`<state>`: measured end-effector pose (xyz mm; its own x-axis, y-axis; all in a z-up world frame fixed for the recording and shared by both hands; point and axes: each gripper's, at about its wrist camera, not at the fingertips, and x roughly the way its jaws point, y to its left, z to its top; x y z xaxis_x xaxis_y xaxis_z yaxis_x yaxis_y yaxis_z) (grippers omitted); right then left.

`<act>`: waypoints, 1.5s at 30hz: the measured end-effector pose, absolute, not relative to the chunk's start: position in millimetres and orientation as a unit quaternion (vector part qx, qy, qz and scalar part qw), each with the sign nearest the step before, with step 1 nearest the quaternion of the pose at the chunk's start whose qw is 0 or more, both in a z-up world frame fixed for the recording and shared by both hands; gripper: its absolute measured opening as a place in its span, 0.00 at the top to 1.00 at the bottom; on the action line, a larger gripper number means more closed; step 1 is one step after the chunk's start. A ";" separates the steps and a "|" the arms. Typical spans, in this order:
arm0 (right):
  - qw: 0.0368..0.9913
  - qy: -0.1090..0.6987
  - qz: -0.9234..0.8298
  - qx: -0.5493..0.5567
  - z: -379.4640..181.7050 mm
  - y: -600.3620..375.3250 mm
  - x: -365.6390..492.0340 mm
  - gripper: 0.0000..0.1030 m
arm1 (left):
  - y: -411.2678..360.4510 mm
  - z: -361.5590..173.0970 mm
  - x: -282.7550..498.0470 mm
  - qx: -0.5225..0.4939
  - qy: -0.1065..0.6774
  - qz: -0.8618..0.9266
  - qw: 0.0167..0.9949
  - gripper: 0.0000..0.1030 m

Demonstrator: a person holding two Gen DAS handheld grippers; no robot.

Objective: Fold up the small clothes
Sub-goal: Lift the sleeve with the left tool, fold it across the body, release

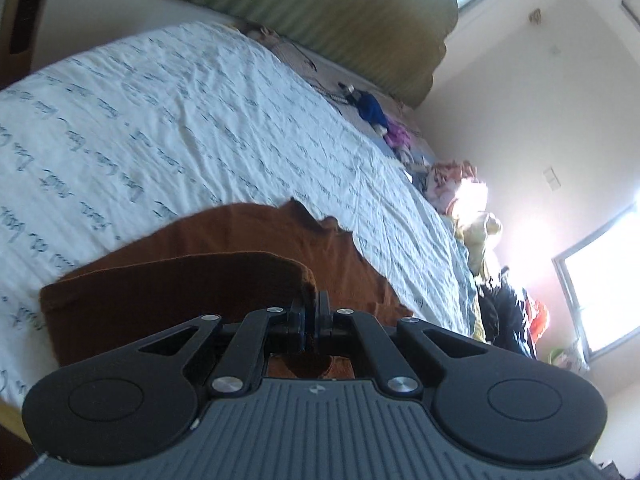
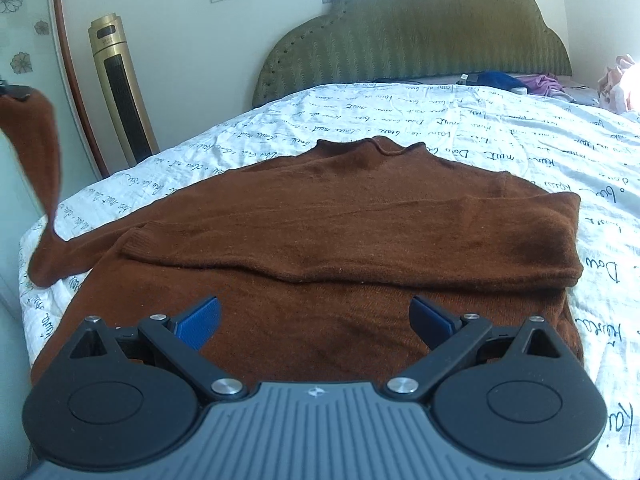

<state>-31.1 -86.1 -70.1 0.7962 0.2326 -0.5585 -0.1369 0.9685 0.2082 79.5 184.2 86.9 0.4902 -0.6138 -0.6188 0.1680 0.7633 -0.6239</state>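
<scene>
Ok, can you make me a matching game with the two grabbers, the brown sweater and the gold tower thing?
Things:
1. left gripper
2. right gripper
3. brown knitted sweater
4. gold tower fan

States:
A. stands beside the bed
B. jaws wide apart
C. spread on the white bedsheet
D. jaws shut on a sleeve

Pairs: 1-D, 2-B, 3-C, 4-A

Open bed sheet [image 2: 460, 120] lies at 12 and 3 o'clock of the sweater [image 2: 340, 232]; headboard [image 2: 420, 40] and clothes pile [image 2: 532, 82] bound it beyond.
</scene>
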 end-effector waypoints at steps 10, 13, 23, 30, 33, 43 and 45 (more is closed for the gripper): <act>0.946 0.296 0.090 0.101 -67.3 -99.9 -50.3 0.02 | 54.6 51.6 149.3 -0.142 0.516 -0.284 0.796 0.98; 0.945 0.298 0.086 0.106 -69.7 -104.2 -51.1 0.02 | 20.2 53.9 156.1 -0.121 0.518 -0.302 0.791 0.98; 0.941 0.308 0.093 0.108 -79.1 -105.4 -50.7 0.02 | -99.1 32.9 160.6 -0.072 0.522 -0.359 0.770 0.98; 0.939 0.309 0.086 0.126 -85.5 -113.0 -53.0 0.02 | -138.1 5.8 148.9 -0.089 0.529 -0.377 0.755 0.98; 0.938 0.312 0.082 0.124 -86.0 -112.8 -53.0 0.02 | -146.8 -6.3 146.2 -0.104 0.534 -0.383 0.747 0.98; 0.940 0.317 0.074 0.105 -90.8 -104.1 -52.7 0.02 | -168.1 -31.7 154.1 -0.110 0.542 -0.398 0.732 0.88; 0.940 0.313 0.078 0.110 -90.0 -105.2 -54.1 0.02 | -154.5 -25.7 157.4 -0.131 0.538 -0.396 0.732 0.51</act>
